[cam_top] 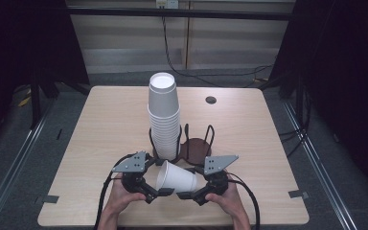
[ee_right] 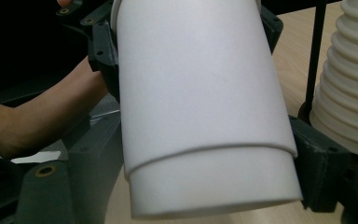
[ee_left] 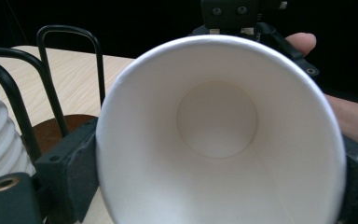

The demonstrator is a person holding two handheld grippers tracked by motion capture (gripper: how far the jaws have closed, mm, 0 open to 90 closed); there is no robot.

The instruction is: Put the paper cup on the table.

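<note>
Separating nested cups: right gripper (cam_top: 184, 195) jaws pinch base end of cup pair (cam_top: 175, 177); left gripper (cam_top: 165, 192) jaws clamp rim end. Stack (cam_top: 164, 115) at 12 o'clock. Next: pull apart.

A lab-like recording booth: dark curtains (cam_top: 24, 43), bare wooden table (cam_top: 105, 124), trailing cables (cam_top: 172, 52).

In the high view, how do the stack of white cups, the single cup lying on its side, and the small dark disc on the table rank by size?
Largest to smallest as they look:
1. stack of white cups
2. single cup
3. dark disc, though it lies farther from the camera.
</note>
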